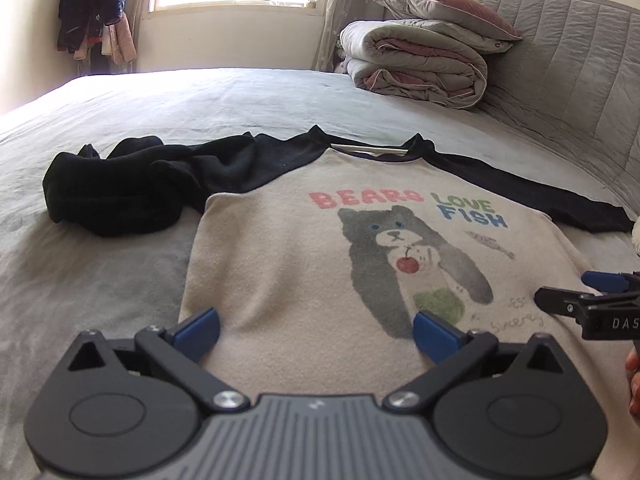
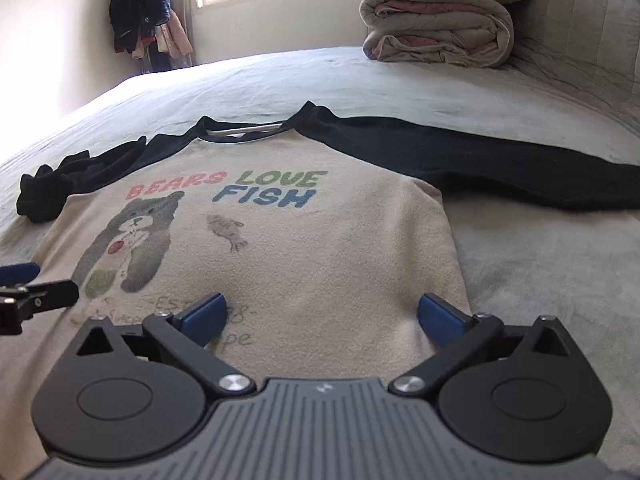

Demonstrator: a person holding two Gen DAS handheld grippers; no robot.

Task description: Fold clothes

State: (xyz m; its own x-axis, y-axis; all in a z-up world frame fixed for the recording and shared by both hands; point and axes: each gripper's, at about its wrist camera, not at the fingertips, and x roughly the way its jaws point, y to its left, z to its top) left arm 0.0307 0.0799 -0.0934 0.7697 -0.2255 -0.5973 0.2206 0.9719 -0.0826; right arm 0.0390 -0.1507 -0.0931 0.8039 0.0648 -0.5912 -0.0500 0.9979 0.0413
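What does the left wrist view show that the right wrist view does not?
Only left wrist view: the pillow on top of the folded quilt, and the left sleeve bunched in a heap. Only right wrist view: the right sleeve lying straight. Both: the shirt flat on the bed, and both tools, left and right, open.

Shirt [image 1: 288,248] flat on bed [image 1: 120,120]; folded quilt [image 1: 416,60] behind.

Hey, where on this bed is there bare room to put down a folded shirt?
Bare sheet lies beyond the shirt collar, up to the folded quilt at the headboard. Another bare strip sits beside the shirt's hem, below the straight sleeve. The bunched sleeve crowds the opposite side.
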